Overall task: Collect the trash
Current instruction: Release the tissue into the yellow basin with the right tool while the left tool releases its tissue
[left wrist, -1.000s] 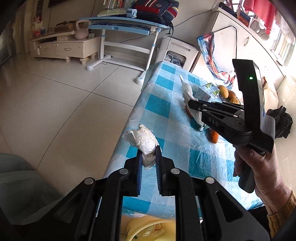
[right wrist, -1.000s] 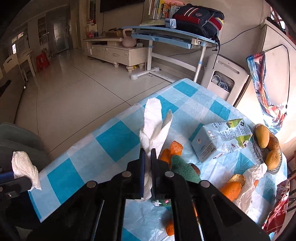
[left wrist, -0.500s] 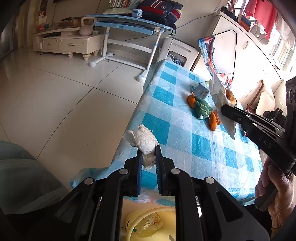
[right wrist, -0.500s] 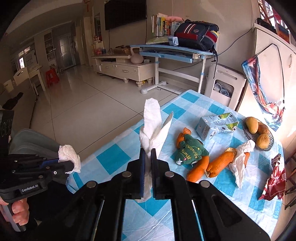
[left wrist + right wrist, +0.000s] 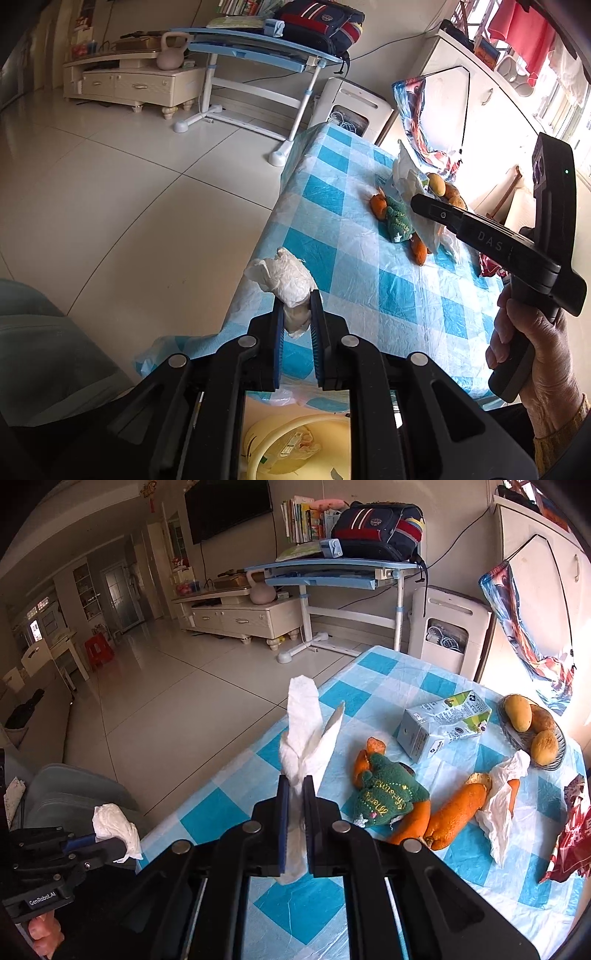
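Note:
My left gripper (image 5: 296, 302) is shut on a crumpled white tissue wad (image 5: 286, 277), held off the near corner of the blue checked table (image 5: 373, 295) and above a yellow bin (image 5: 295, 448). My right gripper (image 5: 294, 788) is shut on a long white paper napkin (image 5: 308, 727) that sticks up over the table. Each gripper shows in the other's view: the right gripper (image 5: 421, 203) over the table, the left gripper (image 5: 110, 840) at the lower left with its wad. Orange peels (image 5: 456, 814), another tissue (image 5: 500, 805) and a milk carton (image 5: 445, 723) lie on the table.
A green stuffed toy (image 5: 388, 797) lies among the peels. A wire basket of fruit (image 5: 532, 727) and a red wrapper (image 5: 570, 845) sit at the table's right side. A grey chair (image 5: 74, 794) stands at the left beside the table, with tiled floor beyond.
The right gripper has pulled back toward the near edge and risen with the napkin, so more of the table shows. The left gripper has shifted slightly sideways with its wad.

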`<act>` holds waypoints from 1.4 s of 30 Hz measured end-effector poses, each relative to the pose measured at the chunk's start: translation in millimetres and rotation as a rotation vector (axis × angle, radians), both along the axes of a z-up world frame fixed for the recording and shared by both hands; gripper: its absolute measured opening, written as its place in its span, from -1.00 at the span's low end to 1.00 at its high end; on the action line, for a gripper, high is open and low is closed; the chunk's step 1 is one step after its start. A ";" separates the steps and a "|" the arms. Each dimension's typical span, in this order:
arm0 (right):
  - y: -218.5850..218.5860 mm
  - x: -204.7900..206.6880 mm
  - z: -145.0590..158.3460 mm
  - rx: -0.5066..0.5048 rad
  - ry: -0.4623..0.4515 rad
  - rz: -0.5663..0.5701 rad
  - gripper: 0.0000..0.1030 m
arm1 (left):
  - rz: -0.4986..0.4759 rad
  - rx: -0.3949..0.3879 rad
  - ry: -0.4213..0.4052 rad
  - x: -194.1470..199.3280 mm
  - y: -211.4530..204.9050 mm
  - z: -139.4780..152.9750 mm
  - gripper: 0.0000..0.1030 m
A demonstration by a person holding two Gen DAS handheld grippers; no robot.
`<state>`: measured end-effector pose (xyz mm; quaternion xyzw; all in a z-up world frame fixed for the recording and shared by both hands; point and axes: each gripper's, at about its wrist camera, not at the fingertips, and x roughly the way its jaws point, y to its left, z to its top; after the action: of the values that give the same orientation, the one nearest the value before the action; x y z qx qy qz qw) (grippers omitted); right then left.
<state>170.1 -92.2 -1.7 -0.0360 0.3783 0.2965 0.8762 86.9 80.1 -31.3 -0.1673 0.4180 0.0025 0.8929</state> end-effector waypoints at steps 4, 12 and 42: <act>-11.4 -34.3 6.3 0.024 0.008 0.039 -0.82 | -0.005 0.009 -0.011 0.4 -1.9 2.8 -0.76; -39.2 -164.7 -48.3 0.001 0.221 0.115 -0.79 | -0.081 0.105 -0.036 -11.0 -33.1 12.5 -0.76; -142.1 -194.3 -28.8 0.284 0.084 -0.372 0.48 | -0.391 0.231 0.122 -108.1 -133.4 -45.4 0.30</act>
<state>-24.2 -234.3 -30.5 0.1705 0.3690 0.1814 0.8954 -21.1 -53.3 -76.7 0.0207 0.4926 -0.1125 0.8627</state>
